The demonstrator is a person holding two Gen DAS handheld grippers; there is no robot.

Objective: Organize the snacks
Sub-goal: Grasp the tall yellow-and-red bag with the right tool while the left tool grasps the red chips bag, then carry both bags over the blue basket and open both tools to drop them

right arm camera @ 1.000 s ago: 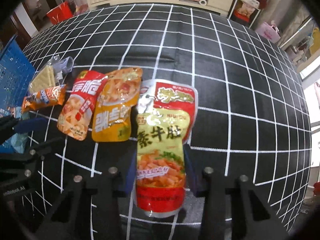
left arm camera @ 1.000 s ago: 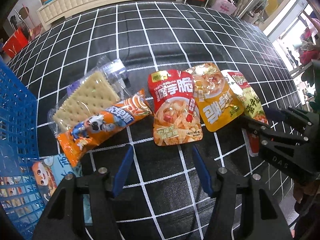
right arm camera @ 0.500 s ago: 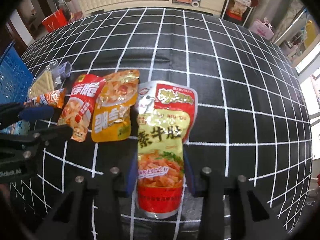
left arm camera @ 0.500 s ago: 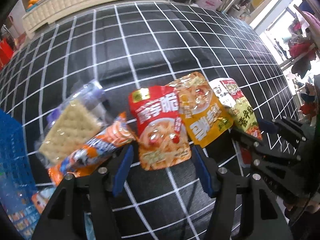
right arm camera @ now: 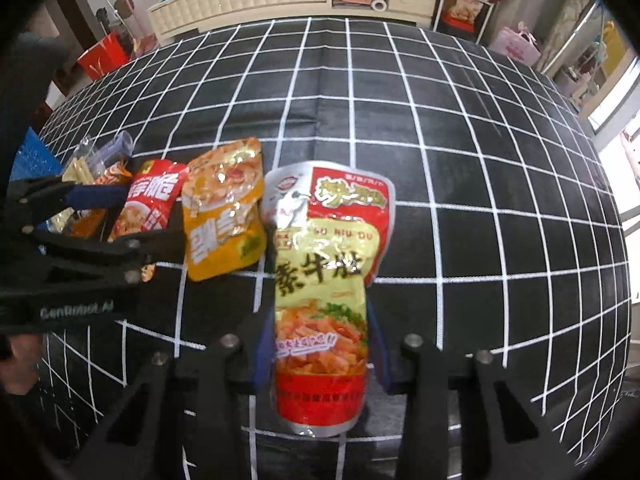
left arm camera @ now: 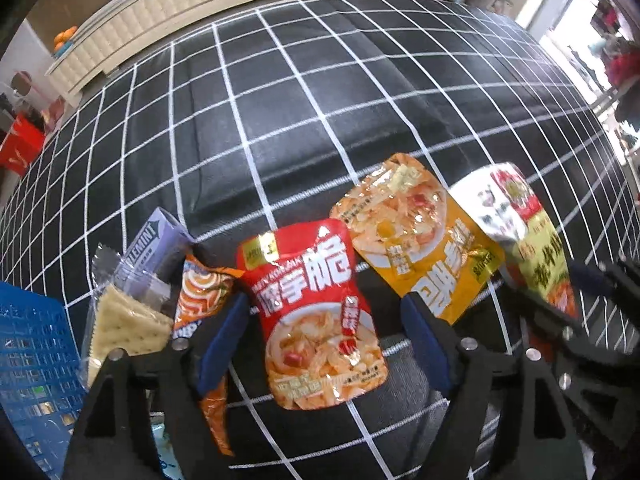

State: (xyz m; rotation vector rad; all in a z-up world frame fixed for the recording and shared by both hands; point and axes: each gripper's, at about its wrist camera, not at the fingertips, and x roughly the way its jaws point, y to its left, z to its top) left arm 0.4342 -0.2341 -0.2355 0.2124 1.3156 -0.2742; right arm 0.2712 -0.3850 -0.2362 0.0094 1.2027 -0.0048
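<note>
The job looks only partly done, I think. Most snacks lie out on the tabletop (left arm camera: 304, 120), and just a bit of the blue basket (left arm camera: 28, 344) shows at the left edge. Something is inside it, but I cannot tell what.

Closest, in the right wrist view, the right gripper (right arm camera: 320, 354) has its blue fingers (right arm camera: 264, 350) pinching the tall yellow and red bag (right arm camera: 320, 280) by its lower half. The bag bends in where the fingers squeeze it. It is shiny, soft plastic, long and flat, with crinkles near the top. It seems ready to be lifted, though I cannot tell if it is off the cloth yet.

In the left wrist view, the left gripper (left arm camera: 324, 336) is spreading its fingers wider, one on each side of the red bag (left arm camera: 316, 312). They are not pressing on it. The red bag lies flat and looks puffy and glossy, with a picture of food on it.

Next to it lies the orange bag (left arm camera: 416, 240), shiny and wrinkly, with one edge under the tall bag. On the other side are a thin orange packet (left arm camera: 204, 300), a clear packet of square crackers (left arm camera: 124, 324) with little holes, and a small purple box (left arm camera: 156, 248).

The tabletop wears a soft black cloth with white lines in squares. Far back stands a long cream cabinet (left arm camera: 160, 12).

So four or five snacks are left to sort.
</note>
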